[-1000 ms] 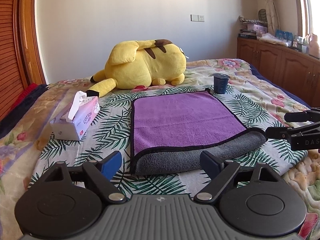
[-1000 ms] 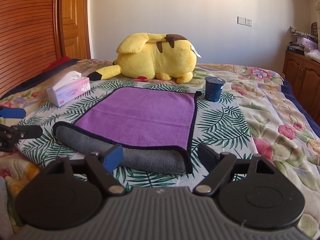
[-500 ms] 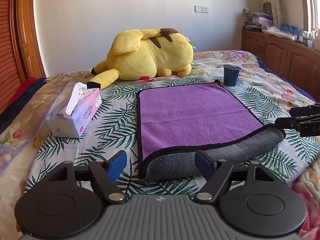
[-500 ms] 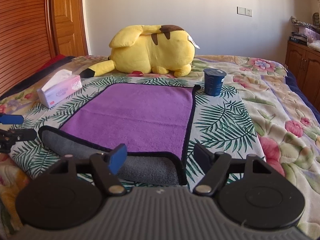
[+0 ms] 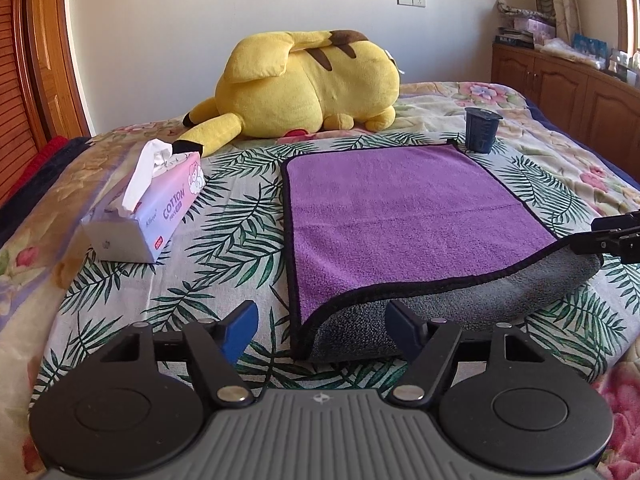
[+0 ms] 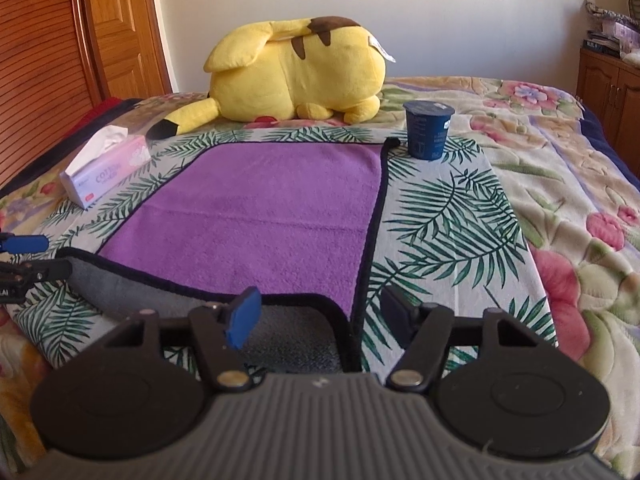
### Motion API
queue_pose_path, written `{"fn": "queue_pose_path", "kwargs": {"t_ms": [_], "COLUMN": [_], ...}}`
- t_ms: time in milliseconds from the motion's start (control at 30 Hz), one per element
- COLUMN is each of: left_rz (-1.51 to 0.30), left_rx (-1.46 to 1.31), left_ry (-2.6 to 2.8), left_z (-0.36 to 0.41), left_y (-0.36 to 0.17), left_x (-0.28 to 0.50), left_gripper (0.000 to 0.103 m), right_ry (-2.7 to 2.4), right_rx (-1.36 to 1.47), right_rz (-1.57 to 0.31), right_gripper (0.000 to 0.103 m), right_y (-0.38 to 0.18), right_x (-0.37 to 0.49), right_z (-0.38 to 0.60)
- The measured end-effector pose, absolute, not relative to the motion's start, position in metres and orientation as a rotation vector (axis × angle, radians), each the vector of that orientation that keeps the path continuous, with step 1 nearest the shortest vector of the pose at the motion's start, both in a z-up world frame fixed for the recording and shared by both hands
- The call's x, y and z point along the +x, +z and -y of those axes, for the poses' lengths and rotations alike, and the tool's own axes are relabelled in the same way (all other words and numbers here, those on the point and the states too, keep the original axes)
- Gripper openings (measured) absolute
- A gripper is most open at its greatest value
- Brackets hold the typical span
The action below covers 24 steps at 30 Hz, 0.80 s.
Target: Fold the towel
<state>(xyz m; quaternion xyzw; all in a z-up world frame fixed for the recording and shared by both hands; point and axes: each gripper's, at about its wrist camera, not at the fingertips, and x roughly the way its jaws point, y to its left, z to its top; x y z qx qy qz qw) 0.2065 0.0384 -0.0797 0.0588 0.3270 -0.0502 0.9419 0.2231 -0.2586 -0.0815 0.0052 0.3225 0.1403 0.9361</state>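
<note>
Left wrist view: the left claw (image 5: 318,326) fills the bottom of the frame with its fingers spread wide and nothing between them, poised low over the bed (image 5: 240,216). Just ahead of it lies the towel (image 5: 404,216), occupying the centre and right of the frame, flat on the leaf-print bedspread. Its purple face is up, edged in black binding, and the near edge is turned over so the grey underside shows as a soft roll along the lower centre. The claw seems placed here to take the near left corner of that rolled edge, which sits between its fingertips in the picture; whether it touches the cloth cannot be told. At the right edge, the right claw (image 5: 612,234) pokes in beside the other end of the roll. A tissue box (image 5: 148,216) stands at centre left, a yellow plush toy (image 5: 308,84) at upper centre, and a dark cup (image 5: 482,130) just beyond the towel's far right corner.

Right wrist view: the right claw (image 6: 320,316) is likewise spread and empty at the bottom of the frame, hovering over the towel's (image 6: 272,216) near right corner, where the grey fold curls back. The left claw (image 6: 28,258) appears at the left edge, beside the roll's other end. The matched positions suggest both corners are to be gripped and carried toward the far edge.
</note>
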Motion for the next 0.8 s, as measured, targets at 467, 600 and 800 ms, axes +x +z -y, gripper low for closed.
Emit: {"fn": "queue_pose_path", "kwargs": {"t_ms": [467,600,800], "left_rz": [-0.721,-0.73,-0.734], "left_rx": [0.101,0.083,0.069], "left_ry": [-0.102,-0.113,-0.132], "left_z": [-0.044,-0.044,-0.043], "left_y": [-0.09,-0.091,-0.091], "left_x": [0.216,0.216,0.215], "left_gripper": [0.041,0.032,0.016], "right_ry": [0.344,0.351,0.351], "right_rx": [0.019,0.017,0.007], "right_rz": [-0.745,-0.754,-0.761], "right_gripper": [0.056,0.052,0.043], "right_y": [-0.09,-0.091,-0.091], "right_x": [0.229,0.23,0.232], "right_z": [0.259,0.259,0.261]}}
